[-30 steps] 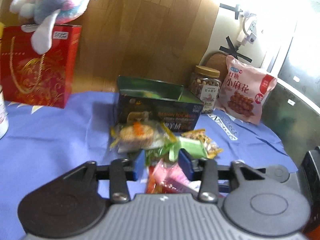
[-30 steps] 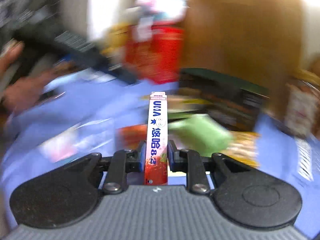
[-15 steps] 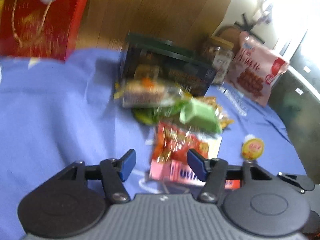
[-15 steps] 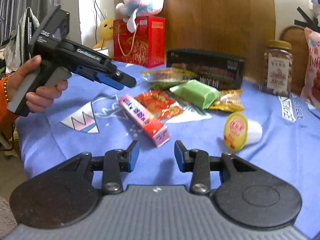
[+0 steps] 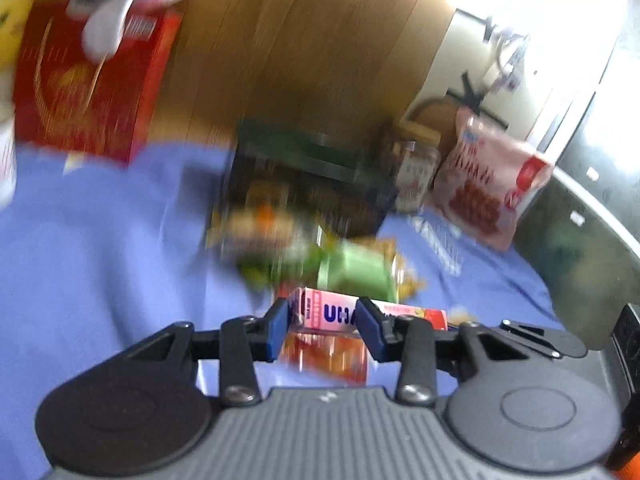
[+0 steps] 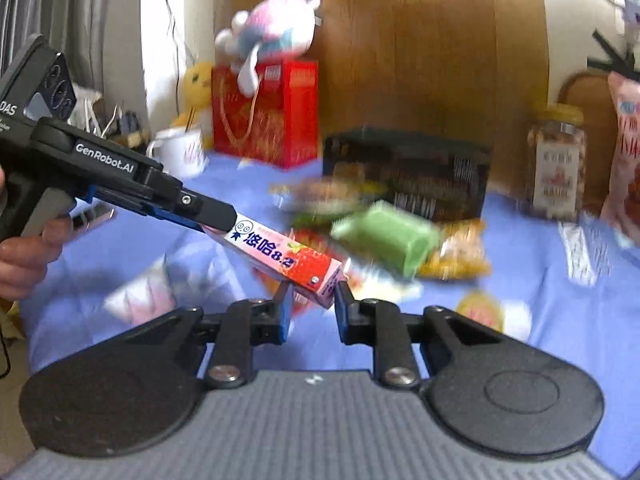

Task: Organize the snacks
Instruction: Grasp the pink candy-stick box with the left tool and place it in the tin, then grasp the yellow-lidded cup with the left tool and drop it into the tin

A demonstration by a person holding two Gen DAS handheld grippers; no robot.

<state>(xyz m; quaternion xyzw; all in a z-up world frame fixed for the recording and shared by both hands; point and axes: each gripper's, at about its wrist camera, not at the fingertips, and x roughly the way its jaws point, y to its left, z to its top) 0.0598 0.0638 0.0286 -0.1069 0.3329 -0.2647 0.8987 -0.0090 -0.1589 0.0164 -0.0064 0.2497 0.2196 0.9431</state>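
Pink candy box [image 6: 280, 254] hangs above the blue worktop [image 6: 560, 312], long axis running upper left to lower right mid-frame. Left tool [image 5: 322, 330] closing on one end; right tool [image 6: 310, 308] closing around the other end, pads just beside it. Contact unclear.

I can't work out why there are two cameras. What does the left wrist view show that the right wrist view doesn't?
Left wrist only: a dark panel beyond the table's right edge. Right wrist only: the person's hand holding the left claw, plus grey curtains. Both: the pink candy box spanning between the left claw and the right claw, both closing on it, the green packet and the red gift bag.
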